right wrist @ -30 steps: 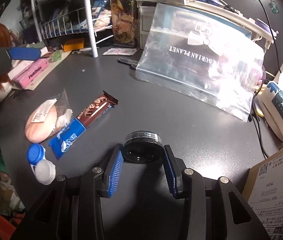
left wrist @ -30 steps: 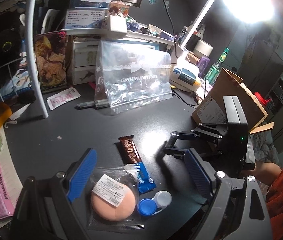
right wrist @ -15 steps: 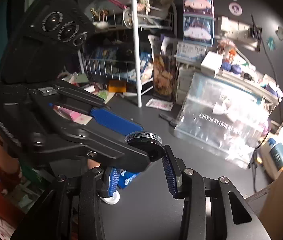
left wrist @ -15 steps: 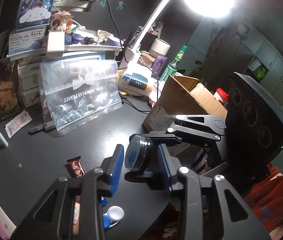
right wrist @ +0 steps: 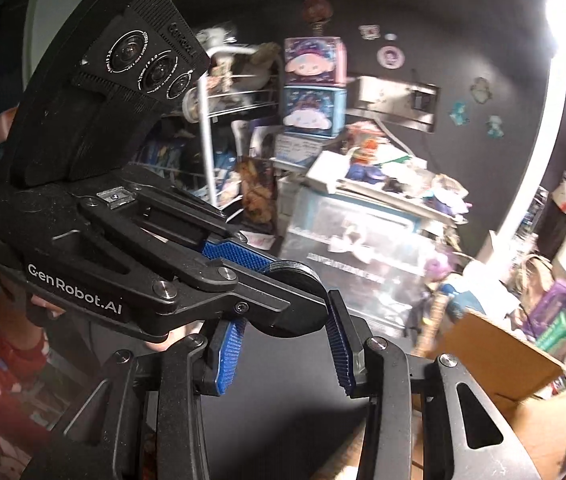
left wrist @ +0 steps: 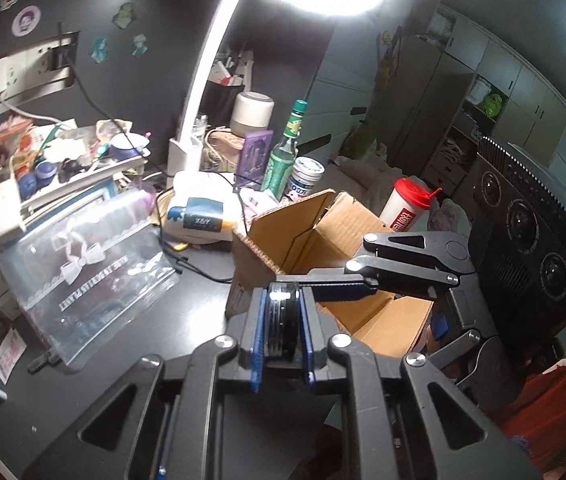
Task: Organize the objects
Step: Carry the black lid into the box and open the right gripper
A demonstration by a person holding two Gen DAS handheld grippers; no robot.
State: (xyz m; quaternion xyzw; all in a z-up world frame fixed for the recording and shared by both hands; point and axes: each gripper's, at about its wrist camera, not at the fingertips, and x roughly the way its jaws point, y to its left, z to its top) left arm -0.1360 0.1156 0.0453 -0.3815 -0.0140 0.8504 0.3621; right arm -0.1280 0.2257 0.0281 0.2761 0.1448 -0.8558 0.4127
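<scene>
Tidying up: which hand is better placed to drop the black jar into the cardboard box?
Left, probably: the left gripper is shut on the black jar, the open cardboard box just beyond its tips.

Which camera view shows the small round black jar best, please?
The left wrist view shows the black jar best: it sits centred, edge-on, clamped between the left tool's blue pads, ridged side visible. In the right wrist view, the left tool covers most of the jar.
</scene>
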